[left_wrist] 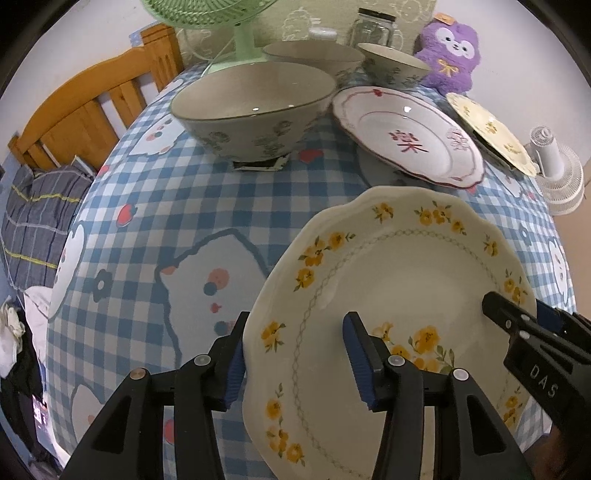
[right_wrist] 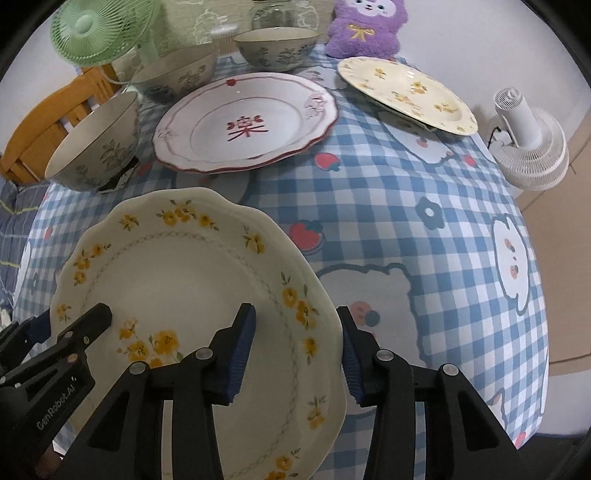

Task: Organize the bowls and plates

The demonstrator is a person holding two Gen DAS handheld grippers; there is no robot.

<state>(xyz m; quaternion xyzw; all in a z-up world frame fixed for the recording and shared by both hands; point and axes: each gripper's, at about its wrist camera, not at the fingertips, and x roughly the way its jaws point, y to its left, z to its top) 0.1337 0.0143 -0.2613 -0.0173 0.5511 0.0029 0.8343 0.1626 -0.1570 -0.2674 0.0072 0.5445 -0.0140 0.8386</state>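
A cream plate with yellow flowers (left_wrist: pixel 399 295) (right_wrist: pixel 184 273) sits at the near edge of the table. My left gripper (left_wrist: pixel 295 354) straddles its left rim, one finger inside and one outside, jaws apart. My right gripper (right_wrist: pixel 295 350) straddles its right rim the same way. Each gripper shows in the other's view: the right one (left_wrist: pixel 517 317) and the left one (right_wrist: pixel 77 325). A red-trimmed plate (left_wrist: pixel 406 136) (right_wrist: pixel 247 122), a second yellow-flowered plate (left_wrist: pixel 491 129) (right_wrist: pixel 406 88) and three green-patterned bowls, the nearest (left_wrist: pixel 255 110) (right_wrist: pixel 99 144), stand further back.
A blue checked cloth (right_wrist: pixel 406 221) covers the table. A green fan (right_wrist: pixel 92 29), a glass jar (left_wrist: pixel 373 26) and a purple plush toy (left_wrist: pixel 450 51) stand at the back. A white fan (right_wrist: pixel 528 140) is off the right edge. A wooden bed frame (left_wrist: pixel 92 99) is at the left.
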